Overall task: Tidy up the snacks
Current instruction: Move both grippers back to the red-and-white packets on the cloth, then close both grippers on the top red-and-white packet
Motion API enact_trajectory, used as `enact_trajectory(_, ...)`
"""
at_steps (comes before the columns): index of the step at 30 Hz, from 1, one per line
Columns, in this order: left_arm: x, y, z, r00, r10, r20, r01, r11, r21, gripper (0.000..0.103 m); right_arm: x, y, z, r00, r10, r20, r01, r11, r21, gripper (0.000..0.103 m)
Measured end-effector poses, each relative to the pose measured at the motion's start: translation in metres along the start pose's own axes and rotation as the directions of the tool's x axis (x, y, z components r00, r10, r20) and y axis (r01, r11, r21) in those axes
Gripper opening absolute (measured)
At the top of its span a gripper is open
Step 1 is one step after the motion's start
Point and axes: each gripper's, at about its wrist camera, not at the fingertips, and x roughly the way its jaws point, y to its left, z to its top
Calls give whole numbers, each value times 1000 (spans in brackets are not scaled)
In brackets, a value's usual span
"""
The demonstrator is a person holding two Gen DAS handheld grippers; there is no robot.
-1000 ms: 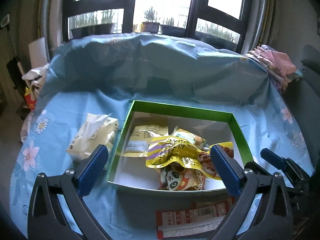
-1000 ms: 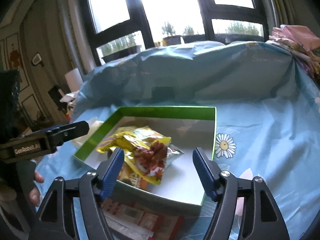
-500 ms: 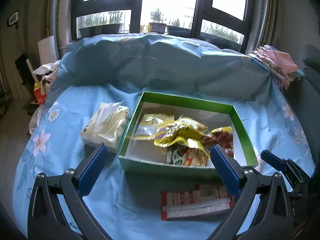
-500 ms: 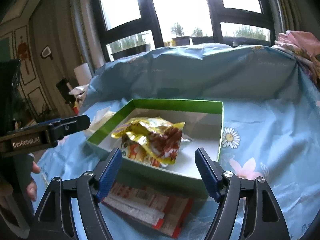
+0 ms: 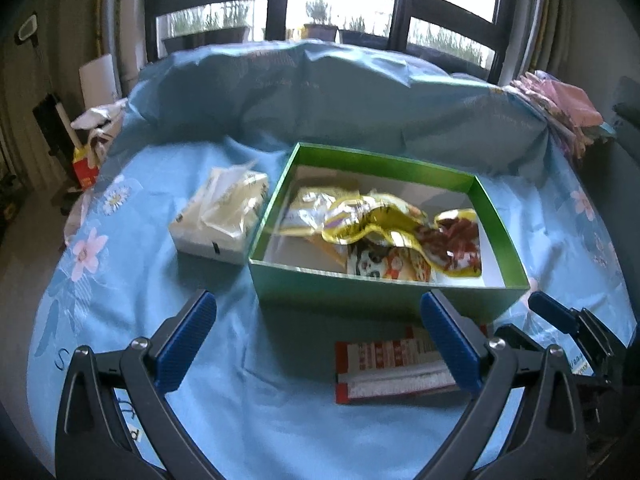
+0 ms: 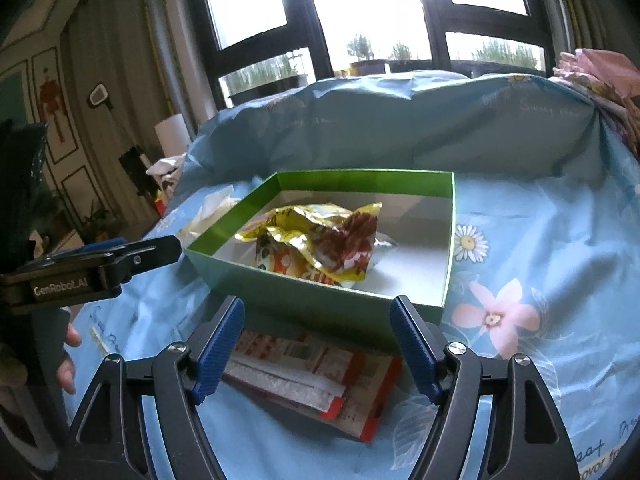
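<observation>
A green box [image 5: 360,292] [image 6: 320,300] stands on the blue flowered cloth and holds several crumpled snack packets [image 5: 384,236] [image 6: 320,240]. A flat red and white snack packet [image 5: 384,368] [image 6: 304,376] lies on the cloth in front of the box. A white and cream snack bag [image 5: 222,216] lies left of the box. My left gripper [image 5: 320,332] is open and empty, in front of the box. My right gripper [image 6: 316,344] is open and empty, just above the red and white packet. The left gripper also shows in the right wrist view [image 6: 120,260].
The cloth [image 5: 120,320] rises into a tall fold [image 5: 320,92] behind the box. Pink folded fabric [image 5: 560,104] lies at the far right. A red carton [image 5: 86,168] and clutter sit past the cloth's left edge. Windows stand behind.
Both grippers have drawn back from the box and stayed open. The box looks smaller and farther, and the whole red and white packet has come into view.
</observation>
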Motion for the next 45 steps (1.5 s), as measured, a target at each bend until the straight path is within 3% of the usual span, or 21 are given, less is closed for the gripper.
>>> enact_trajectory(7, 17, 6, -9, 986, -124, -116, 118, 991, -55, 103, 0, -5, -12, 999, -15, -31, 15, 1000, 3, 76)
enact_trajectory(10, 25, 12, -15, 970, -180, -162, 165, 981, -101, 103, 1, -6, -15, 999, -20, -42, 20, 1000, 1, 76)
enact_trajectory(14, 37, 20, -21, 931, -290, -221, 251, 949, -189, 103, 2, -6, -18, 998, -10, -57, 9, 1000, -15, 76)
enact_trajectory(20, 51, 27, -29, 851, -453, -267, 362, 873, -327, 102, 10, 0, -24, 992, 19, -124, -28, 997, -70, 76)
enact_trajectory(24, 58, 25, -35, 825, -487, -286, 378, 853, -360, 102, 18, 2, -29, 986, 44, -158, -56, 996, -73, 76)
enact_trajectory(30, 64, 27, -38, 801, -524, -291, 397, 828, -397, 101, 29, -2, -32, 978, 78, -194, -84, 996, -24, 75)
enact_trajectory(40, 78, 27, -42, 778, -555, -295, 415, 806, -422, 96, 45, -10, -34, 966, 128, -224, -111, 990, 85, 60)
enact_trajectory(43, 79, 29, -42, 767, -570, -293, 424, 794, -435, 87, 46, -11, -34, 966, 130, -222, -111, 989, 97, 52)
enact_trajectory(45, 82, 30, -43, 763, -579, -288, 428, 786, -446, 87, 47, -12, -35, 967, 118, -227, -98, 990, 98, 46)
